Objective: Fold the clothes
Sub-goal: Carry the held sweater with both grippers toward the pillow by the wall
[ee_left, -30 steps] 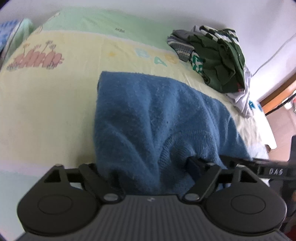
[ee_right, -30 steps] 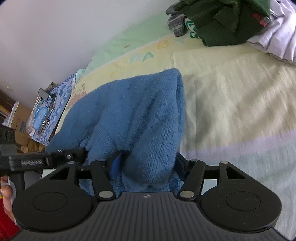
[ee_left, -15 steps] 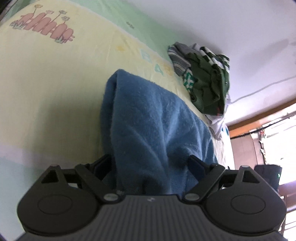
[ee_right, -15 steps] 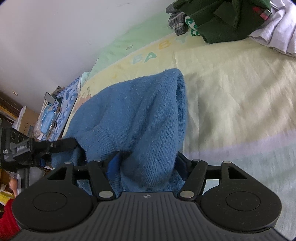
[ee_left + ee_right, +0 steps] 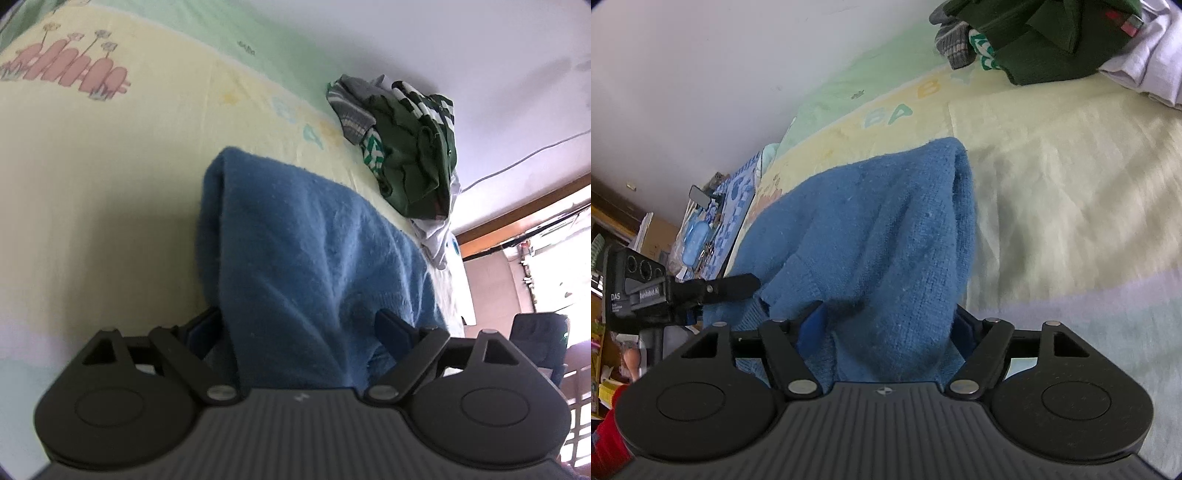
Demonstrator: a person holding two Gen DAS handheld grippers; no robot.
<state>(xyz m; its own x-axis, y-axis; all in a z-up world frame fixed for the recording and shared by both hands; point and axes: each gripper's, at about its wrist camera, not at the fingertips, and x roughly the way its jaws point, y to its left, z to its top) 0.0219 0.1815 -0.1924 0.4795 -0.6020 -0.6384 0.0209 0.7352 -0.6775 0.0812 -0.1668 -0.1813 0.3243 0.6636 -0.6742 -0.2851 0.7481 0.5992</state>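
Blue sweater (image 5: 306,258) doubled over on the bed (image 5: 1071,177), left tongs (image 5: 299,328) wide, right tongs (image 5: 886,325) opening around its slack near edge, far clothes pile (image 5: 410,147) unfolded.

A cartoon-print bedsheet (image 5: 110,177) covers the bed, with a cluttered blue-patterned surface (image 5: 727,214) beside it.
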